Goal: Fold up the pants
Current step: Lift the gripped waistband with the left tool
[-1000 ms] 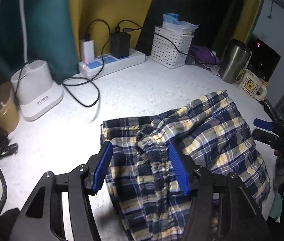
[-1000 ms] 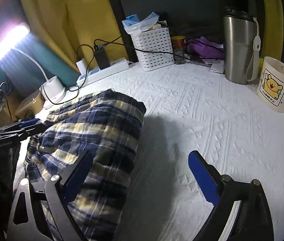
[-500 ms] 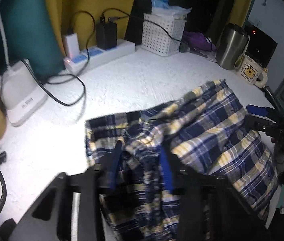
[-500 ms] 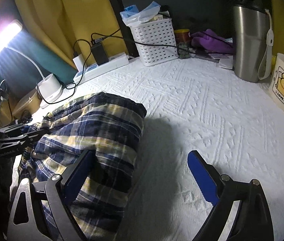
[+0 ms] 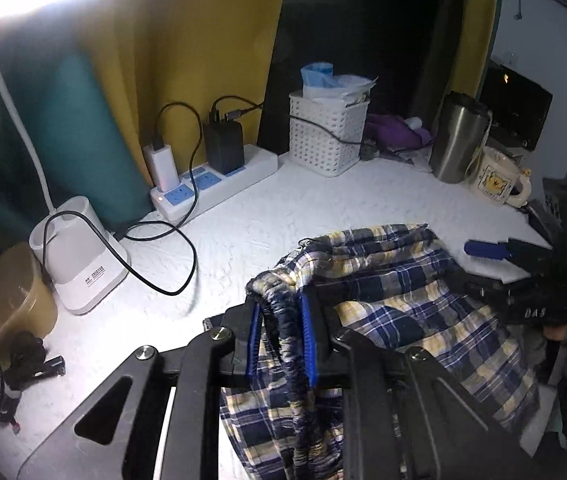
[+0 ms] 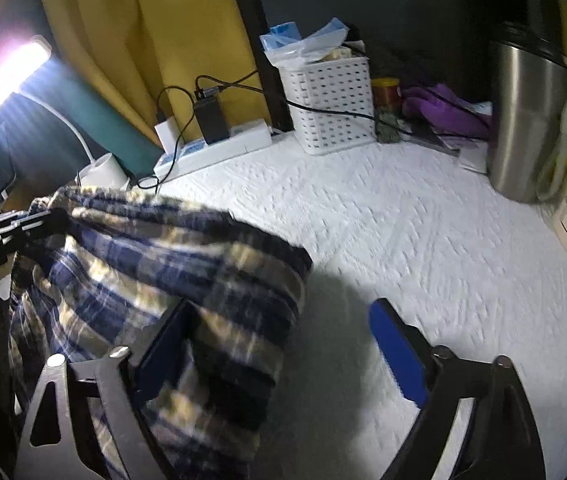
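The blue, navy and yellow plaid pants (image 5: 395, 304) are bunched on the white textured table (image 5: 267, 224). My left gripper (image 5: 281, 340) is shut on the gathered elastic waistband (image 5: 283, 320) and holds it raised above the table. My right gripper (image 6: 279, 352) is open; its left finger lies against the far end of the pants (image 6: 187, 264), its right finger is over bare table. The right gripper also shows in the left wrist view (image 5: 495, 252), at the pants' right end. The left gripper also shows at the left edge of the right wrist view (image 6: 27, 224).
At the back stand a white power strip (image 5: 215, 184) with chargers and black cables, a white basket (image 5: 325, 136), a steel tumbler (image 5: 457, 144) and a cream mug (image 5: 499, 180). A white lamp base (image 5: 79, 256) stands at the left.
My left gripper has closed on the waistband and lifted it up and back. The pants have risen and bunched. The right gripper has stayed open beside the pants' end.
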Tool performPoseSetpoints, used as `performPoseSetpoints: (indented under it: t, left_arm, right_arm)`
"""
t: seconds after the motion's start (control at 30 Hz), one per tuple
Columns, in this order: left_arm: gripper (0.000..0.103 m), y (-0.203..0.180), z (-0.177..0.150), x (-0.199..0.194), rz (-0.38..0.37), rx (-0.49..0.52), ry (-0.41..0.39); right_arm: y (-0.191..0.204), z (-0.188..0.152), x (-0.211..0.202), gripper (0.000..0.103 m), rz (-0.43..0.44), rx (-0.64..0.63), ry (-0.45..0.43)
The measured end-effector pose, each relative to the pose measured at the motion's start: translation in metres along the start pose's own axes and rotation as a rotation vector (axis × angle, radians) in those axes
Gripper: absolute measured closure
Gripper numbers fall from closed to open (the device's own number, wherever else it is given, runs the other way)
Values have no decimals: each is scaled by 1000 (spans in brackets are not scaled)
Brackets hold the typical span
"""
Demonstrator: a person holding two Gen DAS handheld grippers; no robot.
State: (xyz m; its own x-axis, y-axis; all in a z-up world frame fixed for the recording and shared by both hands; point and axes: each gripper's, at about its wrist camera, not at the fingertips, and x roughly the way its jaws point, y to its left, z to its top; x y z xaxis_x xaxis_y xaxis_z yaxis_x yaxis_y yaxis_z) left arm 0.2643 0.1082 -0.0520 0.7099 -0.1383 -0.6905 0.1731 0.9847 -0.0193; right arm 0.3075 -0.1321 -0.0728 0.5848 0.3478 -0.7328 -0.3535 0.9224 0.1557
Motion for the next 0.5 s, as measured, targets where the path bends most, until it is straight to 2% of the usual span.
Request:
performPoseSetpoints:
  t: [0.03, 0.07, 0.23, 0.43, 0.5]
  left_arm:
    - [86, 2, -1, 5, -1, -4, 15]
    - [86, 5, -3, 11, -3, -8, 31]
    - [86, 17, -16, 32, 4, -38, 93]
    - [86, 22, -31, 33, 10, -40, 108]
    - [85, 24, -35, 34, -1, -44, 111]
  right_arm:
    - [1, 4, 4, 39, 15, 1, 10]
    - [4, 8, 9, 49, 31, -2, 23]
    - [2, 16, 24, 49, 60, 37, 56]
    - [-10, 19, 13, 49, 44, 64, 44]
    - [-18, 19, 17, 49, 49, 79, 67]
